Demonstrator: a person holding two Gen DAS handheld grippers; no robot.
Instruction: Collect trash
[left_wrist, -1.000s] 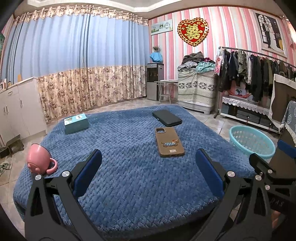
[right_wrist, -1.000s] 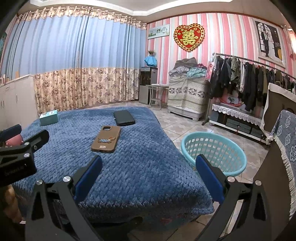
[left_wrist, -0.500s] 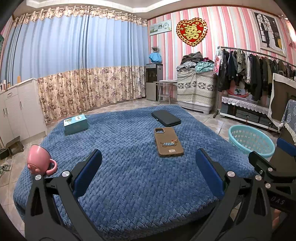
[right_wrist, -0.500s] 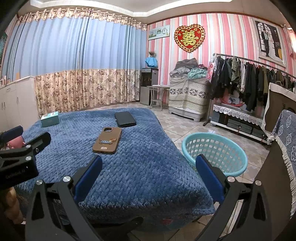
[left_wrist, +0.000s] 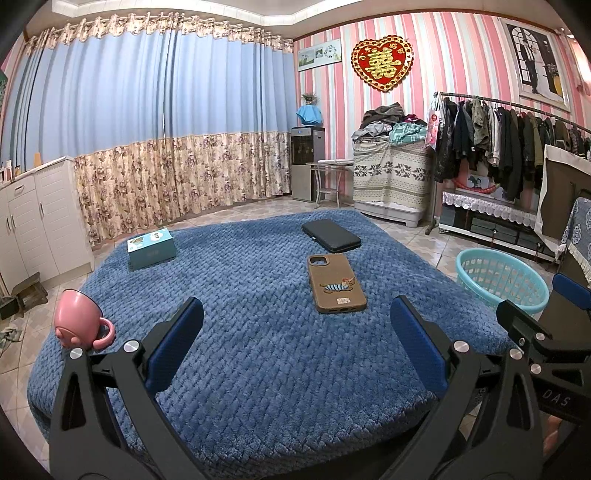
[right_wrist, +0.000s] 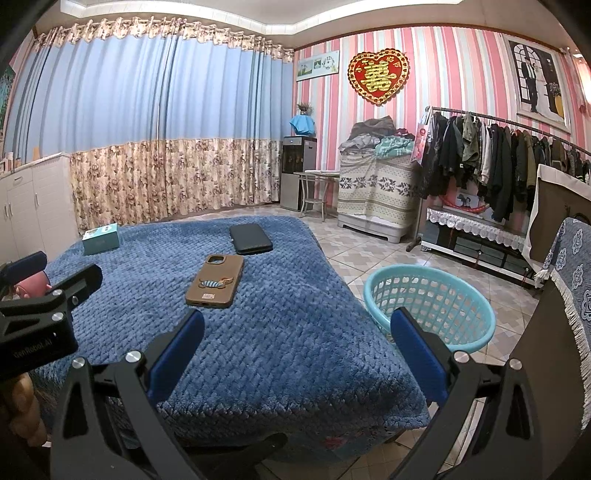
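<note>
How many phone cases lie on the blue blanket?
2: a brown phone case near the blanket's middle, and a black phone case just beyond it, toward the far edge. None looks hidden.

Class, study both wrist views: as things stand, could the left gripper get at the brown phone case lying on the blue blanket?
Probably yes. The left gripper is open and empty, and only bare blue blanket lies between it and the brown phone case.

Pink-striped walls (left_wrist: 454, 55), blue curtains (left_wrist: 147, 92) with floral hems, tiled floor (right_wrist: 354, 243), laden clothes rail (right_wrist: 498, 147), white cabinets (left_wrist: 33, 218).
</note>
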